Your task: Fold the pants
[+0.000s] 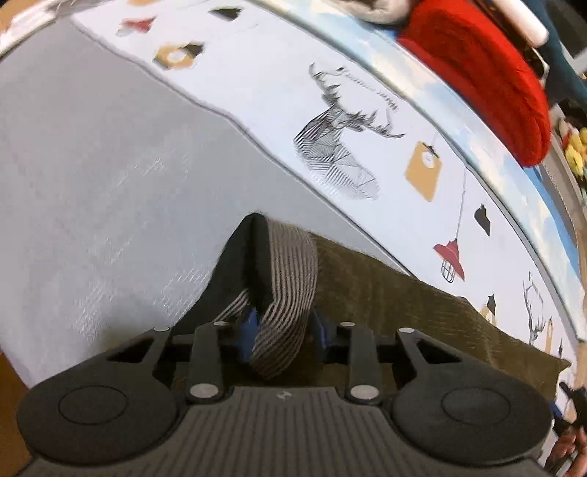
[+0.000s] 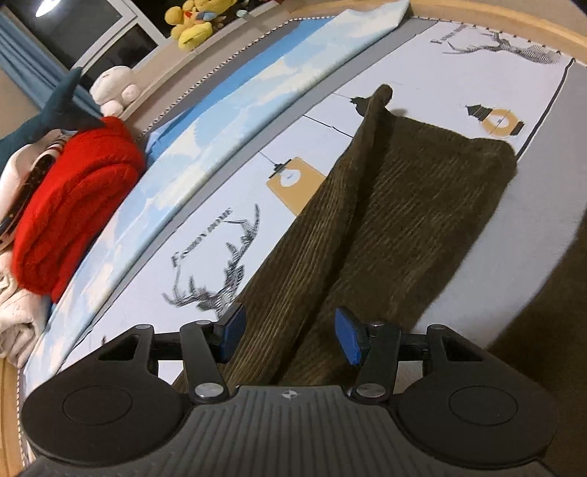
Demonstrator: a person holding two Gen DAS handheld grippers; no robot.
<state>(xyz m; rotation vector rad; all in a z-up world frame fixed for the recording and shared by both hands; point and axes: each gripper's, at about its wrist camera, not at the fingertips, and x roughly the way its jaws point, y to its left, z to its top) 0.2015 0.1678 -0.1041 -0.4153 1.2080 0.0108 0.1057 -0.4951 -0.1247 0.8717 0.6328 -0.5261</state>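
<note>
We see the pants point(image 2: 403, 205), olive-brown corduroy, lying on a bed point(image 2: 550, 235) whose cover is grey along its edge and white with printed deer heads, lamps and tags further in. In the right wrist view they stretch away from our right tool point(image 2: 290, 334) toward the far end of the printed panel, with one long fold raised into a ridge down the middle and the far leg end lying flat near the grey edge strip.

Our left tool point(image 1: 282, 326) is pinching the striped waistband point(image 1: 290, 290): the grey-and-black ribbed band rises between the two blue pads point(image 1: 249, 330), and the black lining shows beside it. No earlier view is given here, so we say only that the band sits in the grip. This end of the pants lies where the grey edge meets the printed panel.

Our right tool is spread, its blue pads standing well apart on either side of the corduroy ridge; we cannot tell whether either pad touches the cloth.

Beyond the printed cover runs a blue-and-white sheet point(image 2: 220, 110), and at the bed's far edge sits a red knitted bundle point(image 2: 73, 198) on pale cloth. Yellow plush toys point(image 2: 194, 25) and a white one point(image 2: 113, 88) sit on the ledge behind.
</note>
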